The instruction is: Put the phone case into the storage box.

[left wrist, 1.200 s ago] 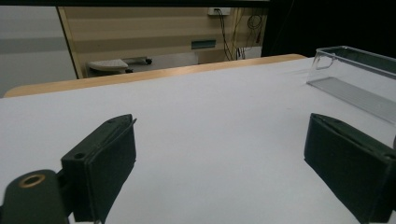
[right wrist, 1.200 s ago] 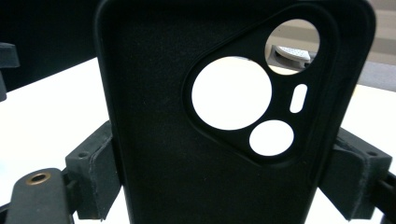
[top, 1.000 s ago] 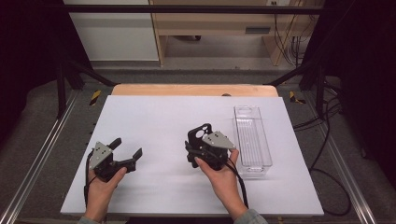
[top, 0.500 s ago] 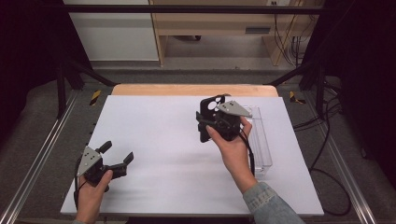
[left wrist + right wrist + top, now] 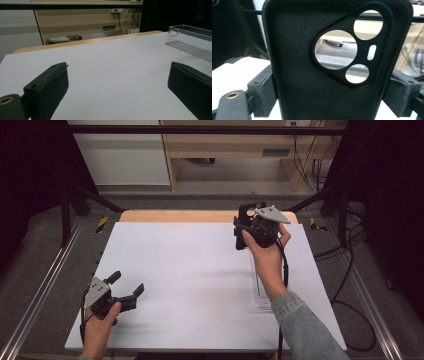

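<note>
Plastic phone case [image 5: 317, 75], black, looks light and a bit bendy, held up over the white table [image 5: 200, 270] with the right gripper [image 5: 247, 227] squeezing its two long sides, the best place to hold, while the left gripper [image 5: 127, 292] rests wide open.

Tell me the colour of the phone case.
Matte black phone case, best in the right gripper view.

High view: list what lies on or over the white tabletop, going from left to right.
left gripper, its jaws open and empty → bare white tabletop → black phone case clamped in the right gripper → clear plastic bin, mostly behind the forearm.
</note>
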